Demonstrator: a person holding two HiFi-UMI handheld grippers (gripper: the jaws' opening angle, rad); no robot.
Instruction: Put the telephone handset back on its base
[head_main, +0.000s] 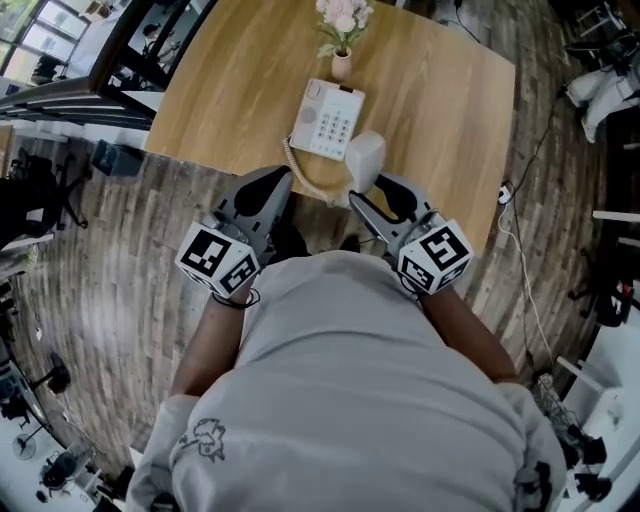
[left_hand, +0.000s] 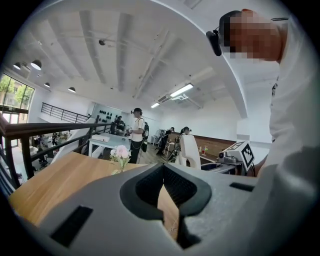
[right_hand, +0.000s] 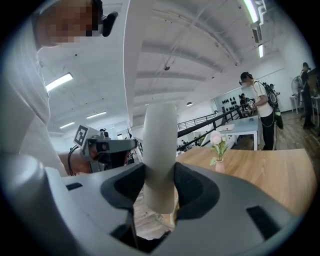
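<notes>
The white telephone base (head_main: 327, 120) with its keypad sits on the wooden table (head_main: 220, 90), near the front edge. My right gripper (head_main: 364, 196) is shut on the white handset (head_main: 365, 158), holding it upright just right of the base and above the table's front edge. In the right gripper view the handset (right_hand: 159, 150) stands pinched between both pads of the right gripper (right_hand: 160, 186). A beige coiled cord (head_main: 303, 176) runs from the base toward the handset. My left gripper (head_main: 281, 180) hangs in front of the table, left of the cord; the left gripper (left_hand: 163, 175) has its jaws together with nothing between them.
A small vase of pink flowers (head_main: 342, 28) stands right behind the base. A cable (head_main: 520, 255) lies on the plank floor to the right of the table. A dark railing (head_main: 70, 95) runs at the left. A person (right_hand: 262, 107) stands by a far table.
</notes>
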